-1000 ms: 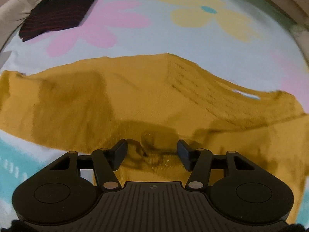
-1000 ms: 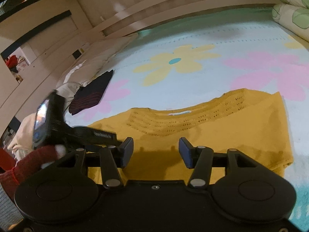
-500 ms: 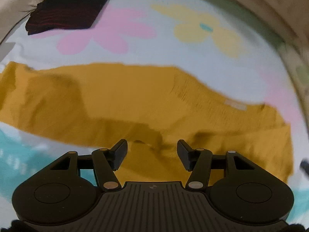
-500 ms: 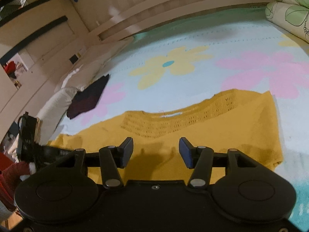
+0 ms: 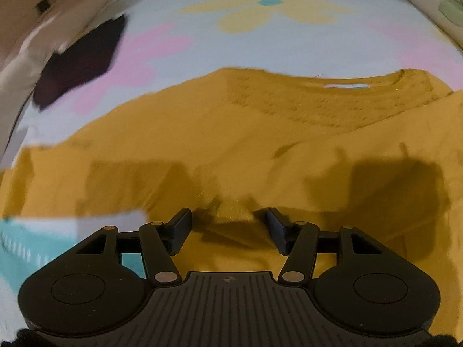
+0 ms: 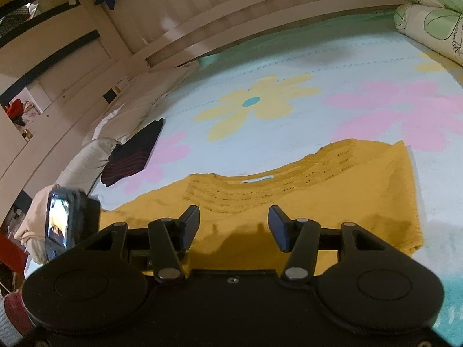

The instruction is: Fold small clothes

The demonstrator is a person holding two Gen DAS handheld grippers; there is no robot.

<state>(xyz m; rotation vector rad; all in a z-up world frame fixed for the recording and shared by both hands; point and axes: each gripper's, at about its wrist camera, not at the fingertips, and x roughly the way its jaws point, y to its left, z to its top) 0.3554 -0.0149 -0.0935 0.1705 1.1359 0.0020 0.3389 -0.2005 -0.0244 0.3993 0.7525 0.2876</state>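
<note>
One mustard-yellow knit top [image 5: 220, 144] lies spread flat on the bed [image 6: 289, 66], filling the middle band of the left wrist view and the lower centre of the right wrist view; its neckline with a pale label faces the far side of the bed, and rows of openwork run below that neckline. Its right-hand part lies doubled over the body, with a diagonal edge running across the right of the left wrist view. The left gripper [image 5: 228, 225] sits low over the garment, fingers parted, with a small raised pucker of yellow fabric in the gap; motion blur prevents telling whether the pads touch it. The right gripper [image 6: 233, 225] hovers over the near part of the top, fingers parted with nothing between them. A dark striped folded garment [image 6: 133, 153] rests at the left of the bed, well apart from the top. The flowered bedsheet [image 6: 260, 107] carries yellow and pink blooms. Rolled floral bedding [image 6: 431, 11] occupies the upper right.
</note>
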